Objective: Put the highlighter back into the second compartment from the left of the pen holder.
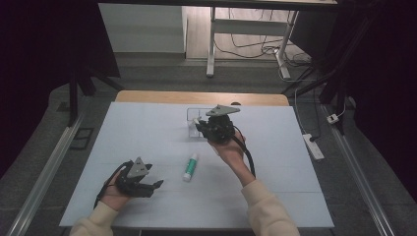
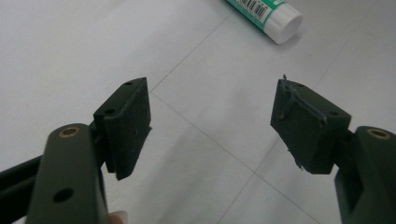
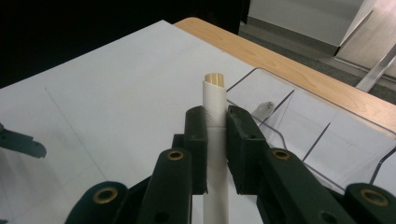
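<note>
My right gripper (image 3: 215, 122) is shut on a white paper sleeve (image 3: 214, 95) with pale sticks showing at its top end. It holds the sleeve upright just beside a clear plastic divided tray (image 3: 303, 126). In the high view the right gripper (image 1: 200, 125) is at the tray (image 1: 191, 114) near the table's far middle. My left gripper (image 2: 212, 121) stands open with nothing between its jaws, low over the white table near the front left (image 1: 156, 185). A green and white glue stick (image 1: 190, 166) lies between the two hands, and its white cap end (image 2: 273, 16) is ahead of the left jaws.
A small white item (image 3: 264, 108) lies in one tray compartment. The white sheet (image 1: 147, 132) covers a wooden table whose far edge (image 1: 162, 96) shows. Beyond are a desk frame (image 1: 211, 44), floor cables and a power strip (image 1: 313, 146) at the right.
</note>
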